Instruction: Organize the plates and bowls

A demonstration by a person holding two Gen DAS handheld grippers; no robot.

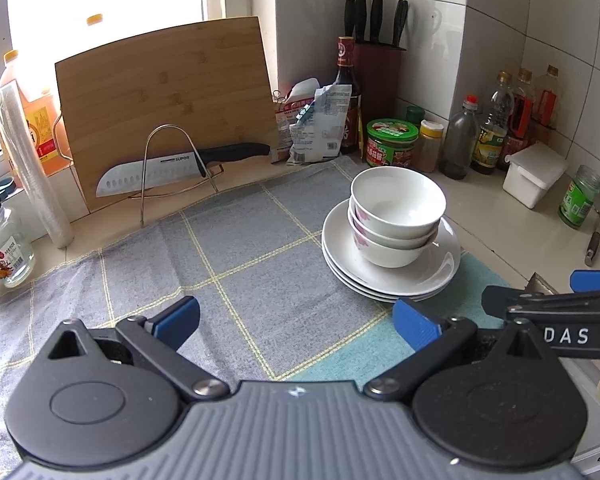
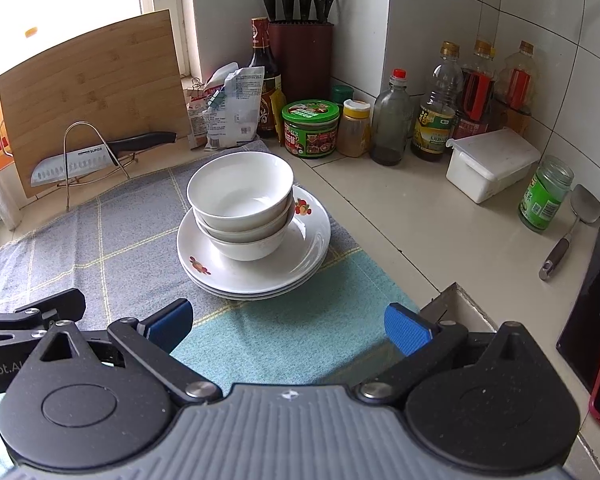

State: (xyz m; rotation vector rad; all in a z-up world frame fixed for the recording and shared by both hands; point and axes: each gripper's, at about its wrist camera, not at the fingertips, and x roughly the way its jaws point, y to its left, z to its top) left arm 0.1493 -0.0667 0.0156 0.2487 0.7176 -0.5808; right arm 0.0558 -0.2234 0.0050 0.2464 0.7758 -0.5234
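1. Right now three bowls [image 2: 240, 204] sit nested on a stack of plates [image 2: 256, 256], which rests on a checked cloth [image 1: 236, 252] spread over the table [image 2: 420, 216].
2. Both grippers hang low over the cloth's near edge, apart from the stack. The left gripper [image 1: 296, 322] has its fingers spread wide and holds nothing; the stack lies ahead of it and to its right.
3. The right gripper [image 2: 290, 320] is likewise spread wide and empty, with the stack straight ahead of it.
4. Just beside each other, the two grippers nearly meet: each shows at the edge of the other's view.
5. Behind the stack, toward the table's back corner, stand a green-lidded jar [image 2: 310, 128], a spice jar [image 2: 355, 128], a dark sauce bottle [image 2: 264, 80], a knife block [image 2: 302, 52] and some crumpled bags [image 2: 228, 108].
6. Along the right wall are oil bottles [image 2: 440, 104], a white lidded box [image 2: 490, 164], a green jar [image 2: 544, 194] and a spoon [image 2: 572, 228].
7. At the back left a cutting board [image 1: 168, 100] leans upright, with a knife [image 1: 180, 166] in a wire rack [image 1: 172, 168] before it.
8. Between either gripper and the stack lies only cloth.
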